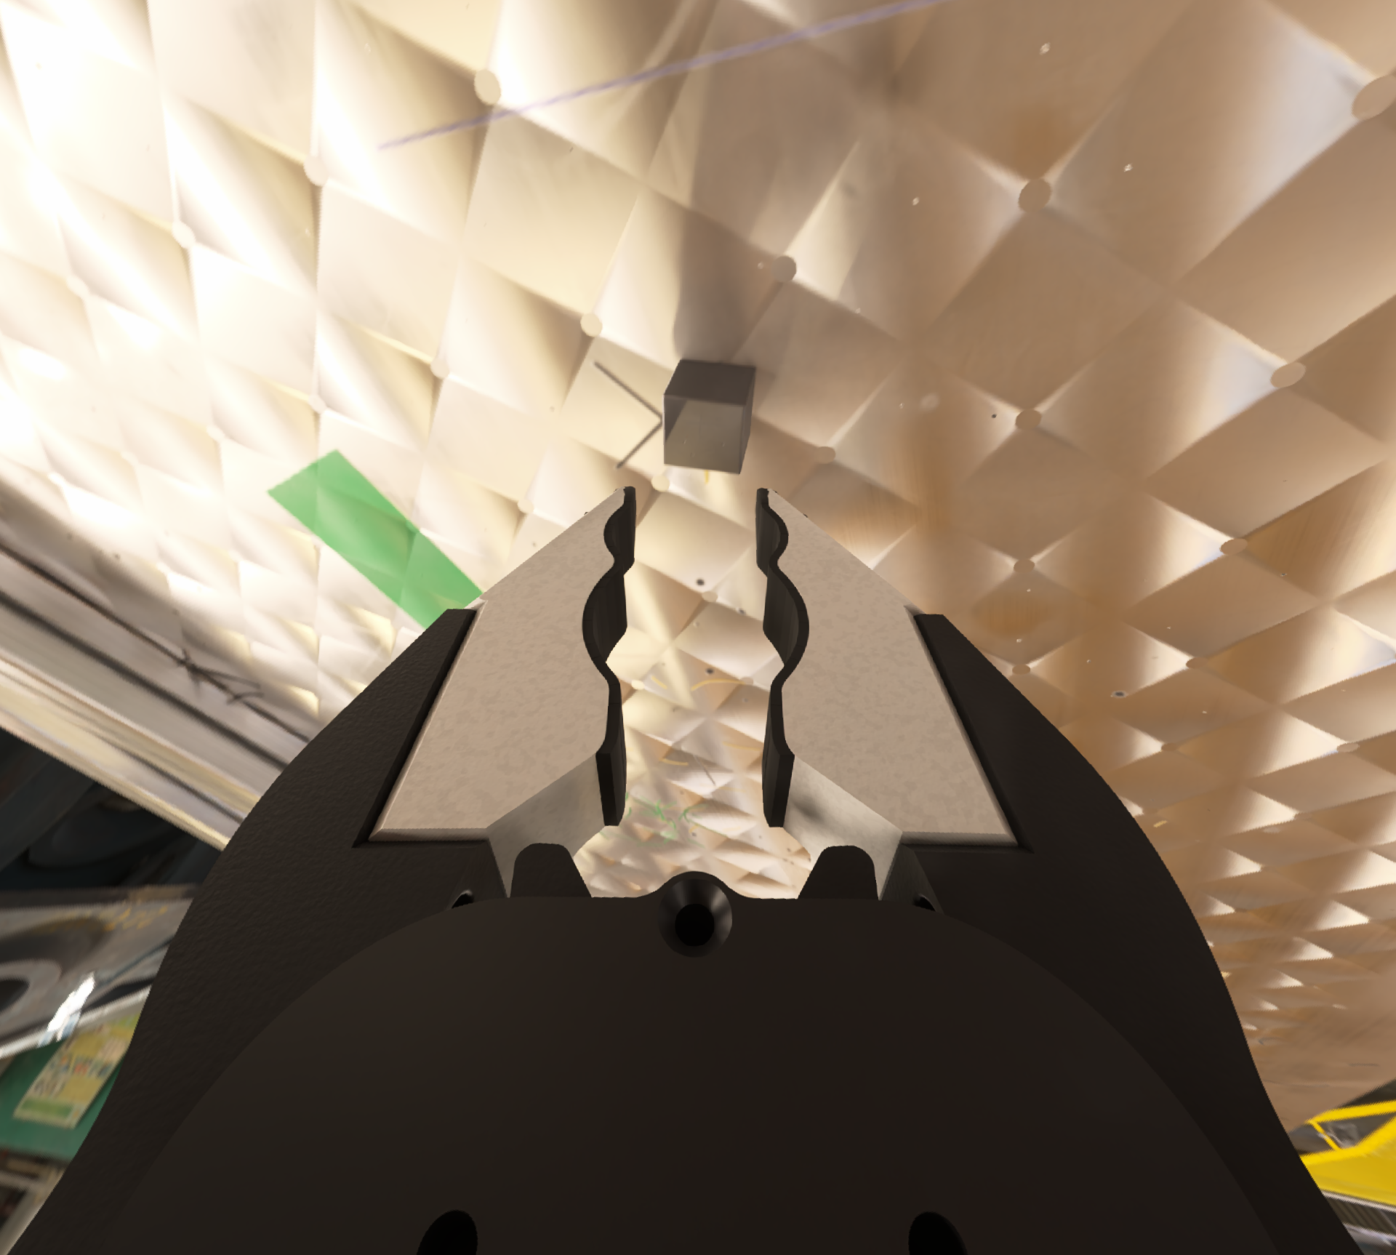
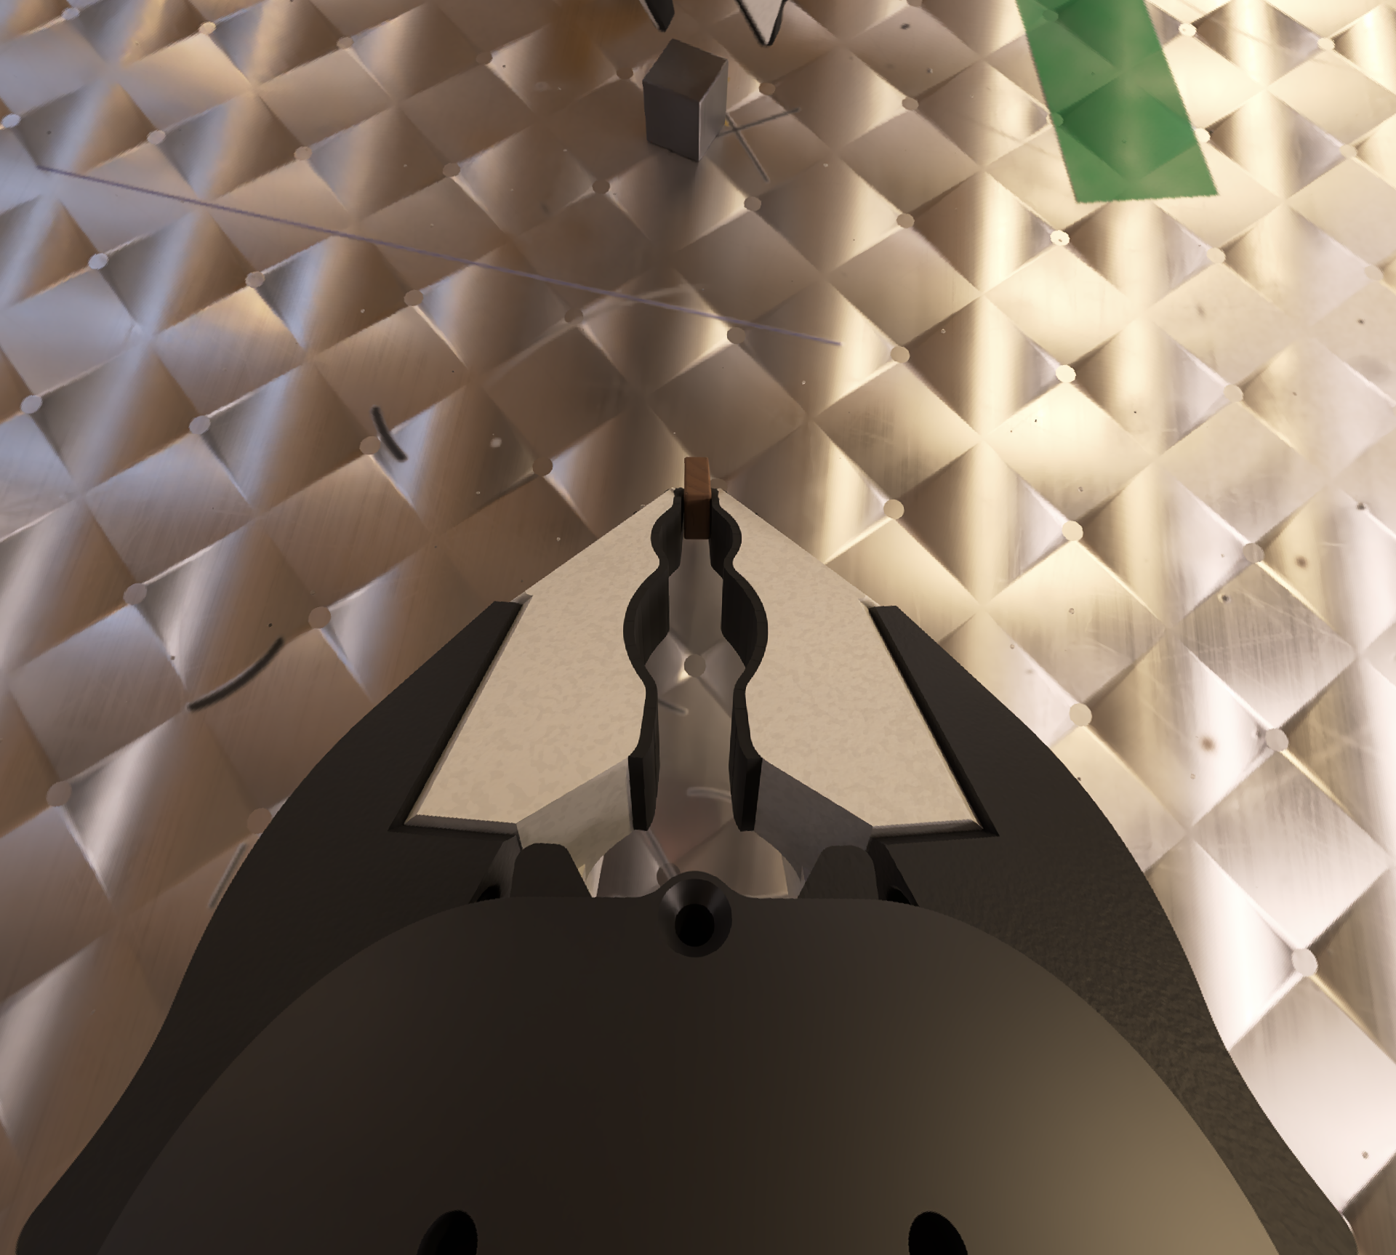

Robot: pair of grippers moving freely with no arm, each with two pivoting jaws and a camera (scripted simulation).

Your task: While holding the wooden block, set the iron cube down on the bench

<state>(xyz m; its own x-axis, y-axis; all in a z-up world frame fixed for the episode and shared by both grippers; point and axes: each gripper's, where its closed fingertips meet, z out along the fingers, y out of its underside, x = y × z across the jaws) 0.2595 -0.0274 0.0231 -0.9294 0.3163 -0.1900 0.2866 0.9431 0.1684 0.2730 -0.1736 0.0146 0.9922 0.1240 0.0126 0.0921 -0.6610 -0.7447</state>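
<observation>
Left tool (image 1: 696, 492) parted (empty), iron cube (image 1: 708, 415) just beyond, on bench (image 1: 1057, 312)

Warm, bright glare across the patterned metal bench (image 1: 982, 312), strongest at left; wide-angle bending and blur at edges.

The left tongs (image 1: 696, 492) hang with jaws parted and empty, while the right tongs (image 2: 696, 493) are pinched nearly closed.

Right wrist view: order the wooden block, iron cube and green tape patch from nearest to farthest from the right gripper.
1. wooden block, pinched at the right gripper fingertips.
2. iron cube, straight ahead on the bench.
3. green tape patch, far right; too close to the cube to rank firmly.
</observation>
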